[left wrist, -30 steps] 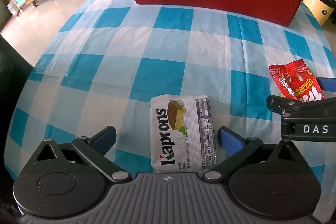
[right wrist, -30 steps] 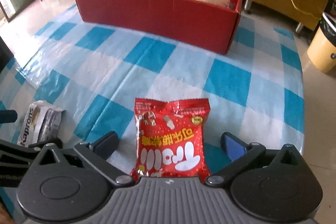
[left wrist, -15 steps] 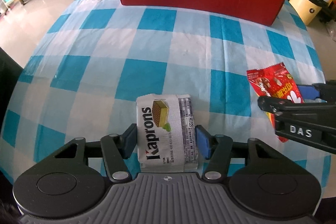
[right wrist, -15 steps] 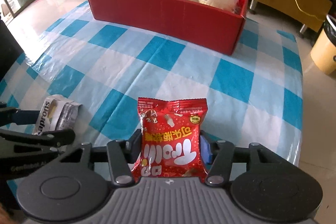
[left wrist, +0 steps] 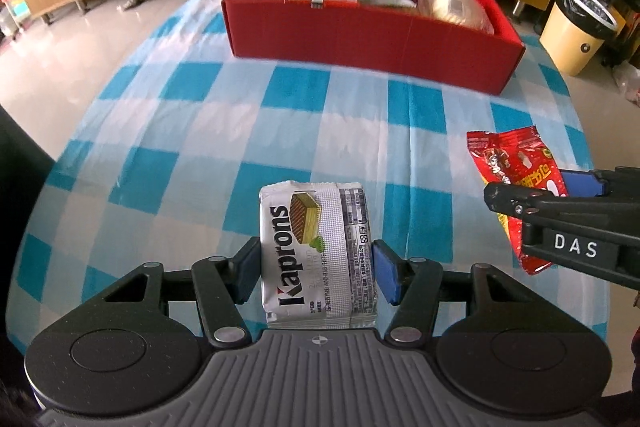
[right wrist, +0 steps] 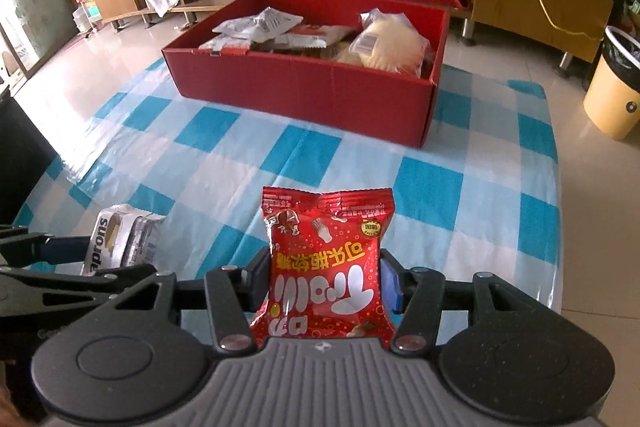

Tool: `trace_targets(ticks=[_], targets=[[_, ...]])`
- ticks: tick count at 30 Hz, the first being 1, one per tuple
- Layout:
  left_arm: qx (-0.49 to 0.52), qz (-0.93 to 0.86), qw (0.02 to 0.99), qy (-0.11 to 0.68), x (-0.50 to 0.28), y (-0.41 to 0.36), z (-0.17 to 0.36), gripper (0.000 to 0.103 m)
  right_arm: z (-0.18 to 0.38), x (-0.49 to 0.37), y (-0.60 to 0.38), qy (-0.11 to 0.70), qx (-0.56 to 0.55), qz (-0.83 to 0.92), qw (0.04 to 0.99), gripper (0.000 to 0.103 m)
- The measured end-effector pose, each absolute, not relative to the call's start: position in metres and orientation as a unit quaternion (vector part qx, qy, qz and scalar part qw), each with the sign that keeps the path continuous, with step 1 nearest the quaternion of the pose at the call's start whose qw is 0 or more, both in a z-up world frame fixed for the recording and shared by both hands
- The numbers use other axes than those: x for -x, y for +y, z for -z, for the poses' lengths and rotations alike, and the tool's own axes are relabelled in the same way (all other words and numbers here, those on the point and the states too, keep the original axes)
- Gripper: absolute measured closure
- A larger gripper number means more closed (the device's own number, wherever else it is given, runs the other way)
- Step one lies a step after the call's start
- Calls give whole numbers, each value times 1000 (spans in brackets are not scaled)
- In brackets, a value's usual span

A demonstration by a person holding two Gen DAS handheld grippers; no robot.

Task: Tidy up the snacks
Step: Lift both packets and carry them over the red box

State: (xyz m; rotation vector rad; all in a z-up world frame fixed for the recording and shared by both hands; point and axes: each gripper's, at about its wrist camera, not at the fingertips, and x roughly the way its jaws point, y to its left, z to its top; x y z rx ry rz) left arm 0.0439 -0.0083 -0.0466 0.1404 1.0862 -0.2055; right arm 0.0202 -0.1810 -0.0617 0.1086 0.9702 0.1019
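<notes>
While both packets hang above the checked cloth (left wrist: 304,107), each claw is clamped on 1: the left gripper (left wrist: 316,269) pinches the wafer pack (left wrist: 316,247) across its width, the right gripper (right wrist: 324,285) squeezes the red bag (right wrist: 326,267). At 12 o'clock sits the red box (right wrist: 304,87), already part full. I'd carry them level and clear the near wall — then let go over the free spot at its 6 o'clock edge, 1 hand at a time.
</notes>
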Motion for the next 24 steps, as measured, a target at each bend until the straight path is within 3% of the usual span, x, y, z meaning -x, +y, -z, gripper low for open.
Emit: trace_targets(ticks=[24], targets=[[-66, 93, 881, 459, -87, -24, 2, 38, 16, -49, -180, 408, -68, -61, 909, 49]])
